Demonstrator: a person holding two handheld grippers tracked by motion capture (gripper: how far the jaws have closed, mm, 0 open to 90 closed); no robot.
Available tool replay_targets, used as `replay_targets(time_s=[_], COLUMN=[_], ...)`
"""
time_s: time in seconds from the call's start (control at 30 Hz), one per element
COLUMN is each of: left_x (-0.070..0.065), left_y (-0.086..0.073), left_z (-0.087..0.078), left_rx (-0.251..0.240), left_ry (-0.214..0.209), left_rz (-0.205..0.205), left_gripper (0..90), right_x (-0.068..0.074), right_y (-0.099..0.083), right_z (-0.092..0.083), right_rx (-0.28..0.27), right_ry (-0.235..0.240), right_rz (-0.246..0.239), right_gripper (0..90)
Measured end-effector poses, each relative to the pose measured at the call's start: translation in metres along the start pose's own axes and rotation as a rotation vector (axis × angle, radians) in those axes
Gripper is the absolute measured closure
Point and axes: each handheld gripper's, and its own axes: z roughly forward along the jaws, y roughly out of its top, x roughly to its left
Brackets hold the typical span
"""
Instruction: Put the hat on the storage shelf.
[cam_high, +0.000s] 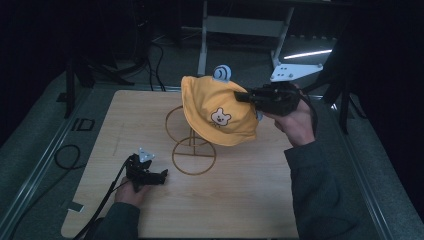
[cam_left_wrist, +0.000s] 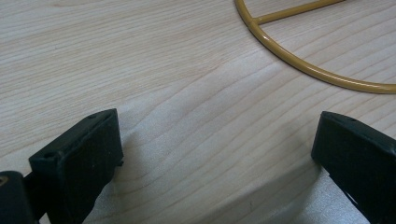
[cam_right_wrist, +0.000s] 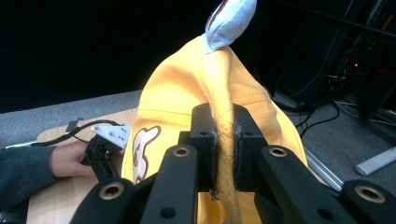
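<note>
A yellow child's hat (cam_high: 218, 109) with a bear patch and a pale blue ear (cam_high: 221, 73) hangs in the air over a gold wire stand (cam_high: 192, 148) on the wooden table (cam_high: 240, 195). My right gripper (cam_high: 245, 96) is shut on a fold of the hat's fabric at its right side; in the right gripper view the yellow hat (cam_right_wrist: 187, 93) is pinched between the jaws of the right gripper (cam_right_wrist: 225, 140). My left gripper (cam_high: 162, 175) rests low on the table at the front left, open, with bare wood between the jaws of the left gripper (cam_left_wrist: 217, 154).
The stand's ring base (cam_left_wrist: 299, 65) lies just ahead of the left gripper. A white metal frame (cam_high: 295, 70) and cables (cam_high: 67, 155) sit beyond the table's edges, in dim surroundings.
</note>
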Motion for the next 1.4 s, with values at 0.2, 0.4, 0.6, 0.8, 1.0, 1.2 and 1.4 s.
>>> replay_targets(time_s=[0.2, 0.4, 0.6, 0.8, 1.0, 1.2, 1.4], left_x=[0.0, 0.0, 0.0, 0.0, 0.0, 0.0, 0.0], left_y=[0.0, 0.0, 0.0, 0.0, 0.0, 0.0, 0.0], left_z=[0.0, 0.0, 0.0, 0.0, 0.0, 0.0, 0.0], left_rx=[-0.001, -0.002, 0.0, 0.002, 0.004, 0.004, 0.002], left_ry=[0.0, 0.002, 0.001, 0.0, -0.001, 0.0, 0.0], left_rz=[-0.001, -0.001, 0.0, 0.003, 0.003, 0.003, 0.001], left_gripper=[1.9, 1.9, 1.9, 1.9, 1.9, 1.9, 1.9], right_x=[0.001, 0.002, 0.003, 0.006, 0.009, 0.012, 0.014], right_y=[0.003, 0.006, 0.008, 0.014, 0.018, 0.02, 0.018], right_z=[0.005, 0.013, 0.024, 0.036, 0.048, 0.063, 0.078], right_rx=[-0.005, -0.006, -0.001, 0.012, 0.018, 0.038, 0.072], right_ry=[0.009, 0.021, 0.023, 0.024, 0.03, 0.029, 0.027], right_rz=[0.001, -0.001, -0.003, -0.02, -0.025, -0.032, -0.04], right_gripper=[82.0, 82.0, 82.0, 82.0, 82.0, 81.9, 81.5])
